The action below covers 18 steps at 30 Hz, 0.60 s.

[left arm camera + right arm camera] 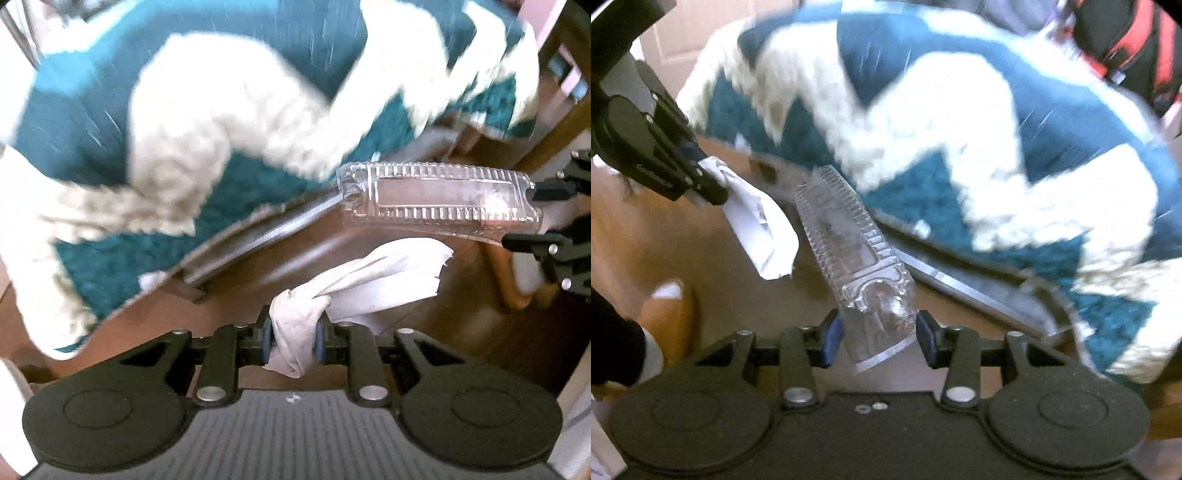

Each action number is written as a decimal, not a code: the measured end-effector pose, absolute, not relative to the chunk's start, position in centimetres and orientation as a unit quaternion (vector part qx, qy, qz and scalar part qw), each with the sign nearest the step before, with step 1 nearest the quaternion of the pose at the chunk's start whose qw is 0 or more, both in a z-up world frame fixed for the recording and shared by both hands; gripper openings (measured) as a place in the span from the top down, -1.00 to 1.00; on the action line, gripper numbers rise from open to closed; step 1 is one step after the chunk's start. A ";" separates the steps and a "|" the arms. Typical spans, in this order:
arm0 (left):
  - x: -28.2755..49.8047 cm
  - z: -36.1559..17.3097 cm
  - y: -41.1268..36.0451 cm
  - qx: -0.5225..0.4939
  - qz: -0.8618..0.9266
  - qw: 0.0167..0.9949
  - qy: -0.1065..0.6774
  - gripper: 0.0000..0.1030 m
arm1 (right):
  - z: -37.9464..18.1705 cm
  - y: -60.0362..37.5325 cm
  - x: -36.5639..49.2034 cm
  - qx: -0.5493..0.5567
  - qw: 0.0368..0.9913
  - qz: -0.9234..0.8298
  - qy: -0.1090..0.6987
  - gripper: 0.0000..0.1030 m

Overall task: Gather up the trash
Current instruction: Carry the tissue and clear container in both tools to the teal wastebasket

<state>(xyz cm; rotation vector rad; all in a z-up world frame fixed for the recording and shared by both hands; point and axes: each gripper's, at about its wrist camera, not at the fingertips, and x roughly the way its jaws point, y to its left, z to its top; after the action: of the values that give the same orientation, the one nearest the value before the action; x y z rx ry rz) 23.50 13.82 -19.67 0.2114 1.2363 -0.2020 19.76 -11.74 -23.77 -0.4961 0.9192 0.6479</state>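
The crumpled white paper [295, 332] is clamped in the left tool [293, 338]. The clear plastic box [857, 251] is clamped in the right tool [877, 338]. Both hang in the air above the brown wooden floor [646, 236], near a teal and white rug [229, 110].

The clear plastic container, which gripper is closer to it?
Right. The right gripper clamps the clear plastic container; the left gripper hangs apart beside it, holding a crumpled napkin.

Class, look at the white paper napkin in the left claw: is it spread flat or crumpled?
Crumpled. The white paper napkin is twisted into a bunch where the left claw pinches it, and its free end hangs in loose folds.
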 end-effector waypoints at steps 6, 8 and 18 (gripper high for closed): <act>21.2 -11.3 11.4 0.089 -0.080 0.846 0.520 0.59 | -14.4 -14.2 17.6 -0.199 0.862 0.285 0.369 0.18; 20.6 -8.7 10.3 0.089 -0.075 0.858 0.501 0.59 | -12.2 -14.9 16.9 -0.189 0.872 0.277 0.356 0.18; 17.4 4.2 2.4 0.107 -0.071 0.914 0.385 0.59 | -0.5 -23.2 12.2 -0.130 0.923 0.233 0.278 0.17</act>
<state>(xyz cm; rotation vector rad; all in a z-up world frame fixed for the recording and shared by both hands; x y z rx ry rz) 17.41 2.36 4.17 0.2205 0.7922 -0.1466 12.17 -23.21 -0.54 -0.2679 0.5708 0.4780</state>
